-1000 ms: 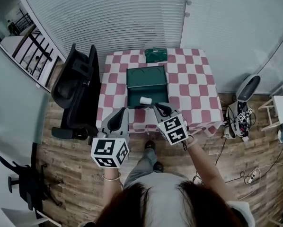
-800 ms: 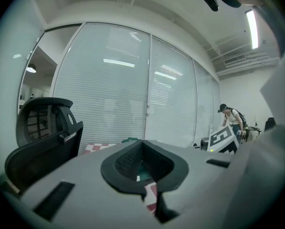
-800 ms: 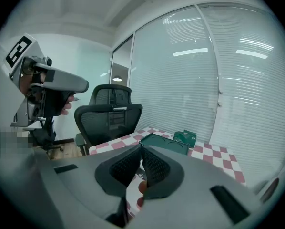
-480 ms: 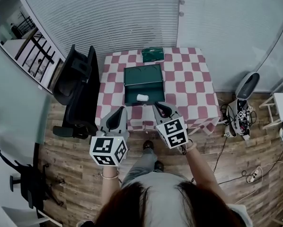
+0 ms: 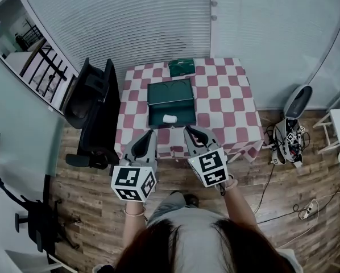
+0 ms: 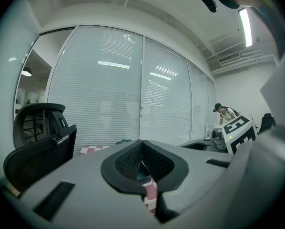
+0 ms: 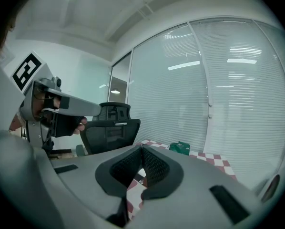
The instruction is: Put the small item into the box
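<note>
A small white item [image 5: 169,118] lies inside the open dark green box [image 5: 170,102] on the red-and-white checked table [image 5: 227,107]. My left gripper [image 5: 146,139] and right gripper [image 5: 194,134] are both held in front of the table's near edge, above the floor, clear of the box. Each has its jaws shut with nothing between them. In the left gripper view the left gripper [image 6: 142,143] shows its tips touching; in the right gripper view the right gripper [image 7: 142,148] looks the same, with the white item [image 7: 141,173] just visible past its jaws.
A green packet [image 5: 181,67] lies at the table's far edge. A black office chair [image 5: 93,112] stands left of the table. A white appliance [image 5: 297,104] and cables sit on the wood floor at right. Blinds cover the glass wall behind.
Both grippers have drawn back from the table toward the person. The white item, earlier at the box's near edge by the right gripper, now lies inside the box.
</note>
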`<state>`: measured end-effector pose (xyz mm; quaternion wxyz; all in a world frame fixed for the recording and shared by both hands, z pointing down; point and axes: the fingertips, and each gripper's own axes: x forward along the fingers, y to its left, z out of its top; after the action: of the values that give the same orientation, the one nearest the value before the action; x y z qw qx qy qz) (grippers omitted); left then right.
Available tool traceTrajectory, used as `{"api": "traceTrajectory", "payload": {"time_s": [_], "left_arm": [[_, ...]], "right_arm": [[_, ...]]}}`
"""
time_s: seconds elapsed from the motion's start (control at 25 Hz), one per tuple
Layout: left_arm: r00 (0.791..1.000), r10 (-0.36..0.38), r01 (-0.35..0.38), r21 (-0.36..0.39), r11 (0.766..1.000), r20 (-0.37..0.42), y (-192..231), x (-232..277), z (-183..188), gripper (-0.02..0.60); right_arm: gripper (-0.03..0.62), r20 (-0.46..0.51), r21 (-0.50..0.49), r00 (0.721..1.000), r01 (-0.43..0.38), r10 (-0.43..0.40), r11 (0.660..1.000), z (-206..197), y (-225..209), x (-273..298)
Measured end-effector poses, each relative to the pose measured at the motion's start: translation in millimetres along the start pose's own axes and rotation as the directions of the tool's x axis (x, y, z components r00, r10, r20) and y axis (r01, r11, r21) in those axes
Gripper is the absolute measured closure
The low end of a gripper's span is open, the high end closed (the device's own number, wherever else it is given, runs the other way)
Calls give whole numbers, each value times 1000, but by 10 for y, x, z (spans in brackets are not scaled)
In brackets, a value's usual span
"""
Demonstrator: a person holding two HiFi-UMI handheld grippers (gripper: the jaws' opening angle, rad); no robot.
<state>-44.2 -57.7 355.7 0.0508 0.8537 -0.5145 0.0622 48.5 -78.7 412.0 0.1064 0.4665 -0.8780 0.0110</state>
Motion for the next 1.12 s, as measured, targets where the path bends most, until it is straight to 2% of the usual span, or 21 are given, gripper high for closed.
{"api": "traceTrajectory", "payload": {"time_s": [0.44, 1.12], "left_arm": [[1000, -23, 23, 25, 999, -2, -121, -7, 9, 574], [996, -83, 82, 25, 996, 25, -195, -247, 61, 574]], "right_arm": [[568, 80, -11, 996, 47, -46, 999, 201, -35, -233], [569, 114, -31, 986, 127, -123, 991, 413, 160, -512]]}}
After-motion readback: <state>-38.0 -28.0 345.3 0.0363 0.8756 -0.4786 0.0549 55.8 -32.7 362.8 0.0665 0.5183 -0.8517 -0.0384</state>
